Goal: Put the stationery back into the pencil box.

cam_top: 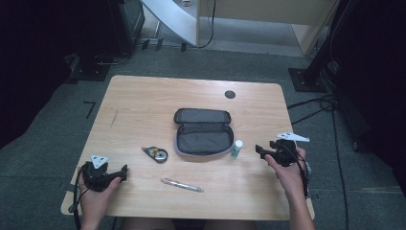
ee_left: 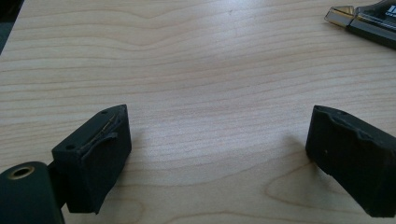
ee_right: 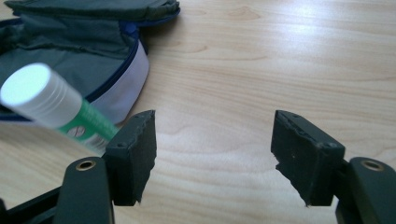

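Right gripper [cam_top: 261,150]: being held wide open, empty, beside glue stick [cam_top: 237,148] standing upright against open pencil case [cam_top: 202,132] | glue stick judged light, rigid, smooth; mid-barrel grip advised | left gripper [cam_top: 125,171]: being held open, empty, over table [cam_top: 143,96].

grey pencil case [cam_top: 202,132], blue trim; green glue stick [cam_top: 237,148], white cap; light woodgrain table [cam_top: 143,100].
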Demonstrator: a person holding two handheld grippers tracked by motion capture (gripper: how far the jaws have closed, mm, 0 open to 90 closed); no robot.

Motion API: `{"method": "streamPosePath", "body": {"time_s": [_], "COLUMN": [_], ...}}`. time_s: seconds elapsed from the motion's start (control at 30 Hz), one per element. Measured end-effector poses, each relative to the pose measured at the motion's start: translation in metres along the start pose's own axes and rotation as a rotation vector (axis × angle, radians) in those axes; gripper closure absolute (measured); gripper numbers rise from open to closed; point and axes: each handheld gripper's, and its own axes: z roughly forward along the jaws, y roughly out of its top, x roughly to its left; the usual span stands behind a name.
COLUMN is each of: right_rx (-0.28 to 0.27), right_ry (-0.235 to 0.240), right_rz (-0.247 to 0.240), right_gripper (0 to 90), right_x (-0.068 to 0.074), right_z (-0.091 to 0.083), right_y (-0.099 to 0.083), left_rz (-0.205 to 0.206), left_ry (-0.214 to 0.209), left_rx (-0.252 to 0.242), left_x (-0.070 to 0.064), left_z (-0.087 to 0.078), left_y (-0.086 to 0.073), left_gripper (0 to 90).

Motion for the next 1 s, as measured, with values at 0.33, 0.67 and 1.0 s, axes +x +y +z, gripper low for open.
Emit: {"method": "streamPosePath", "body": {"time_s": [0.33,0.67,1.0], "right_rx": [-0.027,-0.049,-0.083], "right_ry": [0.046,0.084,0.104], "right_rz": [-0.021,-0.046,-0.054], "right_gripper": [35.7,33.0,33.9], "right_x": [0.018,0.040,0.057], "right_z": [-0.010,-0.010,-0.009], "right_y": [-0.023,-0.029,-0.021], "left_rz": [0.001,0.003,0.015], "left_ry": [-0.001,-0.002,-0.015], "left_rx": [0.000,0.000,0.010], "left_x": [0.000,0.000,-0.001], "left_z": [0.000,0.000,0.001], "left_y": [0.000,0.000,0.000], "left_gripper": [7.0,7.0,2.9]}}
